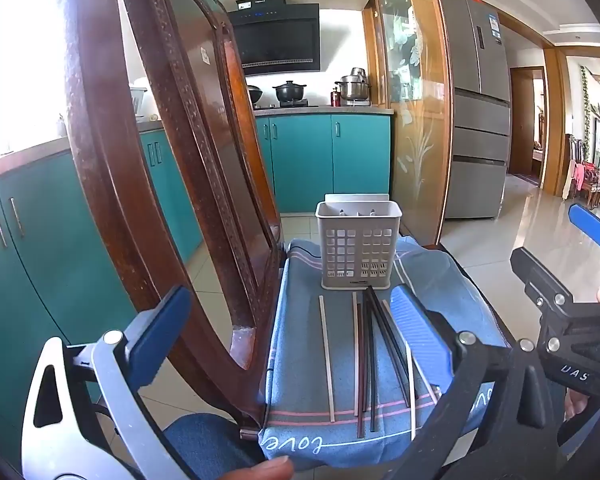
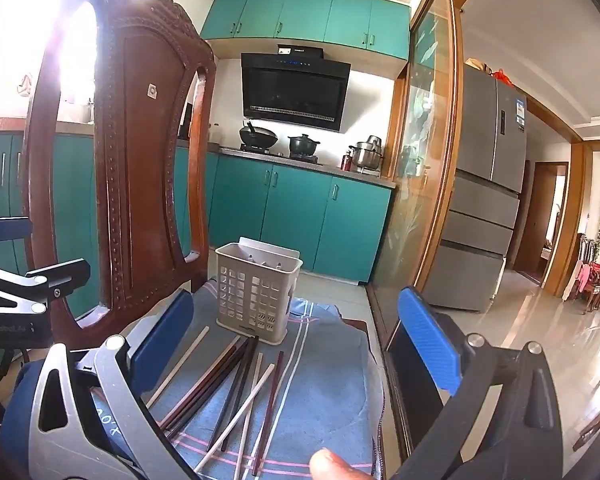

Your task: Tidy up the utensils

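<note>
Chopsticks (image 1: 364, 360) lie loose before the basket (image 1: 358, 248) on the cloth (image 1: 300, 360), both tools spread, empty.

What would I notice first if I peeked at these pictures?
Probably the loose chopsticks, pale and dark ones, lying spread on a blue cloth right in front. Just behind them stands a pale holder full of square holes, upright on the same cloth. A big carved wooden chair back rises to the left, and the left gripper and right gripper both stand open, holding nothing.
</note>
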{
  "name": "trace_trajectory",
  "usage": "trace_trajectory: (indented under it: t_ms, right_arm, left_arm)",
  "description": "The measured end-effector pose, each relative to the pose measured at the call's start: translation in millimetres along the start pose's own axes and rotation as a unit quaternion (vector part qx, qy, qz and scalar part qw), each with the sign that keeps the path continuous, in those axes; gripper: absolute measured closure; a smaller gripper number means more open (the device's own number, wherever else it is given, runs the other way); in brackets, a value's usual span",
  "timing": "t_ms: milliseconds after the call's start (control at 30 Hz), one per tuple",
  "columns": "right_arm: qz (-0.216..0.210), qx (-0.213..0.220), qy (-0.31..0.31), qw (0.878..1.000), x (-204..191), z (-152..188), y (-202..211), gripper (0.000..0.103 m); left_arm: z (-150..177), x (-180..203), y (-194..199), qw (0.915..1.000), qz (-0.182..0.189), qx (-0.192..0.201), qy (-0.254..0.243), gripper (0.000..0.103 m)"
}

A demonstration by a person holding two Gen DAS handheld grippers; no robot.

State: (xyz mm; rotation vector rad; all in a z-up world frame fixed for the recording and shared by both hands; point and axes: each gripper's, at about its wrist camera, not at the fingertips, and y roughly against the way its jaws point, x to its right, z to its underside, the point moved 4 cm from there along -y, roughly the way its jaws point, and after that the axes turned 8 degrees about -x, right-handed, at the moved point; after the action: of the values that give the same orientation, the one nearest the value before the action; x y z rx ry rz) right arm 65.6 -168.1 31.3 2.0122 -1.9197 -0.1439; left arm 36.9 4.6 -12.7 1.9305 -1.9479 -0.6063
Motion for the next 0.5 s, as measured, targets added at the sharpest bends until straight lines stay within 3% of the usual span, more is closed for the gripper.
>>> trace_trajectory:
  t_ms: [500]
  right_arm:
    - [0.003, 0.006, -0.001, 1.000, 4.1, 1.2, 3.8, 0.003]
  left_arm:
    - [-0.4, -1.4, 2.7, 1.0000, 0.002, 0.003, -0.003, 0.003]
